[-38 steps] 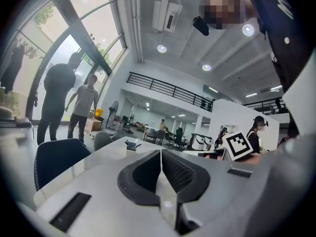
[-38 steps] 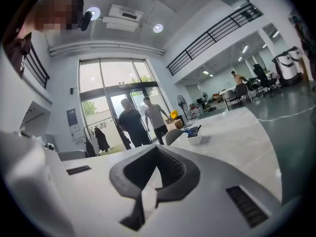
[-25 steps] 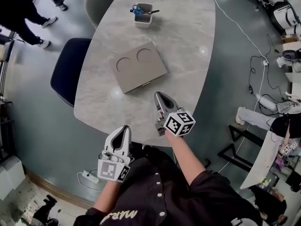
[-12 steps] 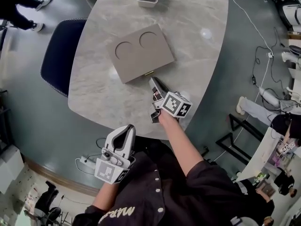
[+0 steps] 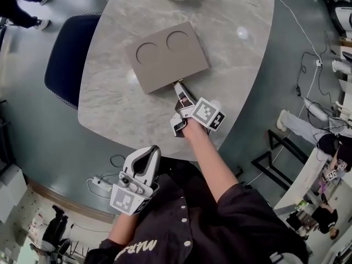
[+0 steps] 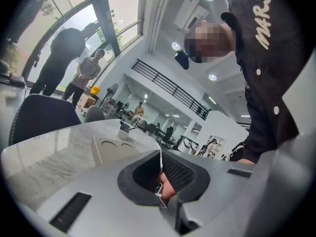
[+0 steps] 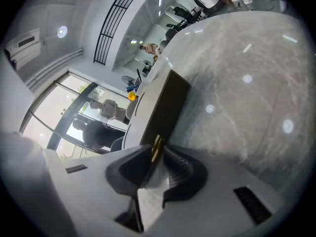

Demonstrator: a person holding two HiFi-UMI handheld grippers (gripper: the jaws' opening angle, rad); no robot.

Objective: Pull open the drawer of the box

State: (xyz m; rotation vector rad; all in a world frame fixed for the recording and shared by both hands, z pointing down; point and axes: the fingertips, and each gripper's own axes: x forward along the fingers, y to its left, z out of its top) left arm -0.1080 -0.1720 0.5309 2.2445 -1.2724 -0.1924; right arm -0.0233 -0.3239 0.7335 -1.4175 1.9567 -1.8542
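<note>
- Toward the middle of the tabletop (image 5: 231, 65) the box (image 5: 168, 56) lies flat. Its long side runs roughly across me, and its front face is turned to the near edge.
- On that front face, about midway along, sits the brass pull (image 7: 157, 146), and my right tool (image 5: 180, 90) is right at it, reaching in from the near edge.
- My right tool's jaws are drawn together with the brass pull pinched at their tips, as far as the right gripper view shows.
- From this grip I judge the pull must run straight back toward the near edge, square to the box's long side and slightly to my right. A slanted tug could drag or turn the whole box instead of sliding the drawer (image 7: 170, 107).
- I see no gap at the drawer, so I take it as not yet open.
- My left tool (image 5: 149, 152) hangs off the tabletop, beyond the near edge and close to my body, well apart from the box. Its jaws are pressed together on nothing, and it is the farther one.
- My head view gives the box's lie and both tools, but my right tool covers the pull there.
- Only the right gripper view shows brass between the jaws, and the left gripper view sees the box's top from low and far.
</note>
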